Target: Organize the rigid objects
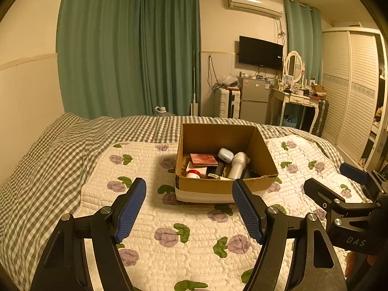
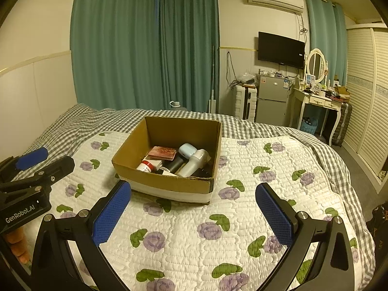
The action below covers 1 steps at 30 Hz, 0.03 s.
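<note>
An open cardboard box [image 1: 211, 186] [image 2: 155, 178] stands on the flowered quilt in the middle of the bed. It holds a white hair dryer [image 1: 238, 165] [image 2: 194, 163], a pale blue case [image 1: 225, 154] [image 2: 188, 150], a red flat box [image 1: 203, 159] [image 2: 162, 152], a red-capped white bottle [image 1: 193, 174] [image 2: 144, 166] and dark items. My left gripper [image 1: 189, 191] is open and empty, just short of the box. My right gripper [image 2: 192, 197] is open and empty, near the box's front. Each gripper shows at the edge of the other's view [image 1: 339, 194] [image 2: 36, 167].
The flowered quilt [image 1: 194, 242] [image 2: 254, 169] lies over a checked bedspread [image 1: 48, 150] [image 2: 315, 133]. Behind the bed are green curtains [image 1: 128, 48], a small fridge [image 1: 254, 97], a suitcase [image 1: 226, 103], a dressing table [image 1: 298, 101] and a wardrobe [image 1: 349, 84].
</note>
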### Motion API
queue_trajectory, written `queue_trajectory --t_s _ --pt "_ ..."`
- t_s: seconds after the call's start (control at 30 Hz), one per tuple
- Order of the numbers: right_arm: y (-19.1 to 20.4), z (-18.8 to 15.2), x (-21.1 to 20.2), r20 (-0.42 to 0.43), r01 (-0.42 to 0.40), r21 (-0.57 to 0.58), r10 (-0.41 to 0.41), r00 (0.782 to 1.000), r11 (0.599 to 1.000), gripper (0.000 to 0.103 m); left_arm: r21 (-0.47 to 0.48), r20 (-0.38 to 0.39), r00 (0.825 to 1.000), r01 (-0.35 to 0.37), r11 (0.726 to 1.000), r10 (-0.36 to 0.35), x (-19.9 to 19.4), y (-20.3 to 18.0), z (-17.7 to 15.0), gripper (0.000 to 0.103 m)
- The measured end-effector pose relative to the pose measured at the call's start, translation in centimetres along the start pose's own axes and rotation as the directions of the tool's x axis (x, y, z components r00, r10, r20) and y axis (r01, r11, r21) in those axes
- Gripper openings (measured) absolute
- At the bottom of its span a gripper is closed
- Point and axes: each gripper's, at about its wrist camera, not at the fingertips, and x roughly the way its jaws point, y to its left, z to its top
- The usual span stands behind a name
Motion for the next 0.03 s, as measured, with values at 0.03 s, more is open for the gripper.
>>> queue_trajectory --t_s 0.03 --pt "-0.01 -0.01 -0.02 0.0 -0.001 0.001 0.001 1.0 1.0 0.103 0.001 -0.002 1.0 0.003 1.0 -0.003 0.01 -0.02 0.0 0.076"
